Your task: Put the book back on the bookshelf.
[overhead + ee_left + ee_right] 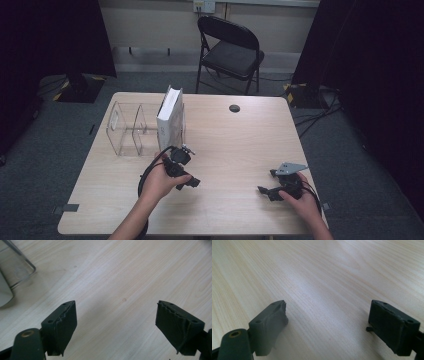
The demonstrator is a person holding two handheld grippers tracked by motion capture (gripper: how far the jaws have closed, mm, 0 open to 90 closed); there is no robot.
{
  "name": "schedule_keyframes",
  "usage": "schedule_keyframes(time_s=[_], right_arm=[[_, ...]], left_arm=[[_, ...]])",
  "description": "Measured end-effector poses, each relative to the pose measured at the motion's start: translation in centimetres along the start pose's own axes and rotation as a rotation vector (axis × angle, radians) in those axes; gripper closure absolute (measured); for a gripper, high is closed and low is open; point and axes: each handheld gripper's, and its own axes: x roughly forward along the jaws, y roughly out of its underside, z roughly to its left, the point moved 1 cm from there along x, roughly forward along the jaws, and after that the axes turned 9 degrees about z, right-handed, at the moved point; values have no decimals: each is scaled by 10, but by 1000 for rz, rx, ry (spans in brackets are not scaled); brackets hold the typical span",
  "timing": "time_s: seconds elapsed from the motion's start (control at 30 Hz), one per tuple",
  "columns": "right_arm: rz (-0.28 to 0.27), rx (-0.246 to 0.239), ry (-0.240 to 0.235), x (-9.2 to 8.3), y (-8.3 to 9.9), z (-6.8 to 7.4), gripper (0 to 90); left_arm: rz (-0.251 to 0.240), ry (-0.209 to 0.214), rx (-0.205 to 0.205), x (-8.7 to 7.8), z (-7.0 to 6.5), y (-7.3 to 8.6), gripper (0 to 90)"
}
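The left tongs (116, 322) stand spread wide in the left gripper view, both black jaws apart with nothing but bare wood of the table (120, 277) between them; they pinch nothing and touch nothing. In the high view the left tongs (186, 172) sit just left of centre, held in the left hand (161, 182), just below the near end of the white book (169, 117). That book stands upright in the right bay of the clear plastic rack (125, 130), upper left of centre on the table. In the upper left corner of the left gripper view a rack corner shows, with a pale shape beside it that is probably the book's edge.

The right tongs (328, 320) are likewise spread, empty, over bare wood. In the high view the right tongs (267, 190) lie at lower right, well apart from the rack.
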Motion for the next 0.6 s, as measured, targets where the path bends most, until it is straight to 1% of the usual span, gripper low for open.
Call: schedule_keyframes(time_s=[0.07, 0.13, 0.23, 0.27, 0.3, 0.33, 0.4, 0.47, 0.53, 0.57, 0.6], right_arm=[[0, 0, -1, 0, 0, 0, 137], [0, 0, -1, 0, 0, 0, 137], [-1, 0, -1, 0, 0, 0, 137], [0, 0, 0, 0, 0, 0, 136], [0, 0, -1, 0, 0, 0, 136], [0, 0, 0, 0, 0, 0, 137], [-1, 0, -1, 0, 0, 0, 137], [-1, 0, -1, 0, 0, 0, 137], [0, 0, -1, 0, 0, 0, 136], [0, 0, -2, 0, 0, 0, 137], [-1, 0, -1, 0, 0, 0, 137]], left_arm=[[2, -9, 17, 2, -2, -1, 168], [6, -1, 27, 4, -3, -1, 168], [9, 1, 18, 5, -6, -2, 167], [13, -1, 21, 6, -7, -3, 167], [12, 5, 36, 6, -7, -3, 167], [14, 7, 27, 7, -8, -3, 167], [17, 11, 34, 8, -8, -4, 167], [18, 13, 23, 10, -10, -5, 167], [21, 11, 35, 11, -10, -5, 164], [18, 15, 24, 12, -11, -6, 165], [18, 23, 27, 12, -11, -6, 164]])
